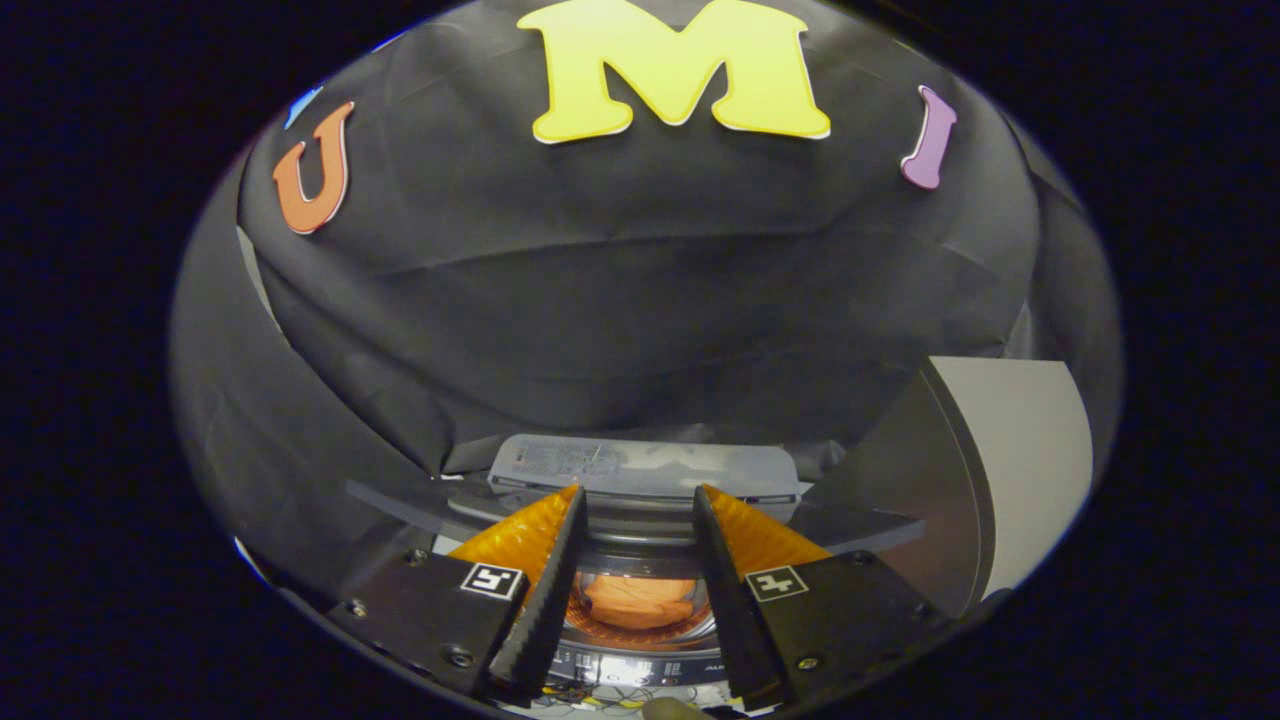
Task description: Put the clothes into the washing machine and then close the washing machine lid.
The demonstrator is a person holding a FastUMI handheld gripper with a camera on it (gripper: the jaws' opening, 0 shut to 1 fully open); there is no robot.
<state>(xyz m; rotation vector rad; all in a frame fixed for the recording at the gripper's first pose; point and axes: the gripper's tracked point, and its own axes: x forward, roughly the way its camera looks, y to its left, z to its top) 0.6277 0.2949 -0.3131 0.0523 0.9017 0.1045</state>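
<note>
On the left, black cloth [330, 400] drapes down to a flat grey ledge [400, 497]. The gripper [635, 492] hangs above the washer [640, 640], its fingers apart with nothing between them but open air.

In the gap between the fingers, low down, lie the clothes [640, 600]: an orange bundle sitting inside the drum [640, 632], ringed by its shiny rim. So the first half of the task looks done, as far as this shows. The bundle is crumpled and lies wider than deep, its long axis running across from one finger to the other; it has no clear front or end to point anywhere.

Just beyond the fingertips stands the lid [645, 468], a pale grey panel raised behind the opening, its long side also running left to right and its face turned toward the camera. It is still up, so closing it is what remains. Nearer than the drum a strip of the control panel [640, 668] shows.

To the right, a tall grey-and-white box [1000, 470] stands beside the washer.
</note>
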